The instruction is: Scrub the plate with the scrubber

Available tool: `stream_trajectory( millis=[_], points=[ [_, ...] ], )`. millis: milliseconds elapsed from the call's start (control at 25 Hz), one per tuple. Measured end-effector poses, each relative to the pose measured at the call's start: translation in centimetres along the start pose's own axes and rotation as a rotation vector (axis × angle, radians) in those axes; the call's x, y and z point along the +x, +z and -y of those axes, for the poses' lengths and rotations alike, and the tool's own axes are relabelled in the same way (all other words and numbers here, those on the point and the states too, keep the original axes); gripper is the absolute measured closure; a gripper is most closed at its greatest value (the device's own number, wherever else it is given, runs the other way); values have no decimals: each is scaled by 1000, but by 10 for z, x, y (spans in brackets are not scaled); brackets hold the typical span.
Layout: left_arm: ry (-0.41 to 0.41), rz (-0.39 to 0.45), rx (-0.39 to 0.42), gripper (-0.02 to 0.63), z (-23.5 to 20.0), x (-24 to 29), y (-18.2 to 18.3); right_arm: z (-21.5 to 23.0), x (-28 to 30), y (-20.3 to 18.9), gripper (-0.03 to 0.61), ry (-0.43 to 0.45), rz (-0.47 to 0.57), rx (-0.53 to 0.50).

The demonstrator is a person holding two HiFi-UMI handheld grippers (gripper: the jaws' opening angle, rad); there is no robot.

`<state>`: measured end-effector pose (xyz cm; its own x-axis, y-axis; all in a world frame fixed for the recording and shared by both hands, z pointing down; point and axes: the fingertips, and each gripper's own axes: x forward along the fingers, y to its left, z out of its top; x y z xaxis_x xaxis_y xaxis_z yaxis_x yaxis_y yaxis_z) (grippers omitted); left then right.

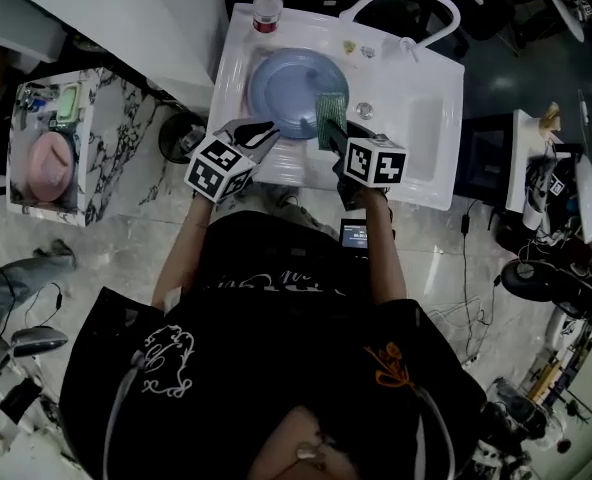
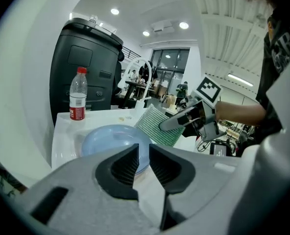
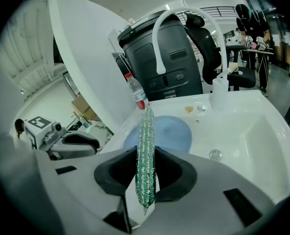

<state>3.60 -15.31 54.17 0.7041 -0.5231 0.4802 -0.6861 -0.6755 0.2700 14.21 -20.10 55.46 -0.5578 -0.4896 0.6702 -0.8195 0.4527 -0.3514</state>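
Observation:
A round light-blue plate (image 1: 294,90) lies flat on the left part of the white sink (image 1: 431,183). A green mesh scrubber (image 1: 331,115) is held on edge over the plate's right rim, with my right gripper (image 1: 333,138) shut on it. In the right gripper view the scrubber (image 3: 146,146) stands upright between the jaws, in front of the plate (image 3: 172,133). My left gripper (image 1: 260,131) hovers at the plate's near-left rim, jaws together and empty. The left gripper view shows the left gripper (image 2: 144,148) just short of the plate (image 2: 110,138), with the scrubber (image 2: 159,126) to the right.
A clear water bottle with a red cap (image 1: 266,6) stands at the sink's back left corner. A white curved faucet hose (image 1: 406,3) arches over the back. The drain (image 1: 364,110) and deeper basin (image 1: 428,128) lie right of the plate. A marbled stand (image 1: 56,148) is at the left.

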Motion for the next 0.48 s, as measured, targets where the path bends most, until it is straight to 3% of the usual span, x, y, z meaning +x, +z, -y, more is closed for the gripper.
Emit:
stream_trajectory(
  millis=[280,480],
  points=[
    [56,36,-12,555,55,2,1,-23,-40,-49,488,91,-1,-82],
    [68,9,-16,555,85,-4,-13,-32,-54,-76,488,113,-15,-121]
  ],
)
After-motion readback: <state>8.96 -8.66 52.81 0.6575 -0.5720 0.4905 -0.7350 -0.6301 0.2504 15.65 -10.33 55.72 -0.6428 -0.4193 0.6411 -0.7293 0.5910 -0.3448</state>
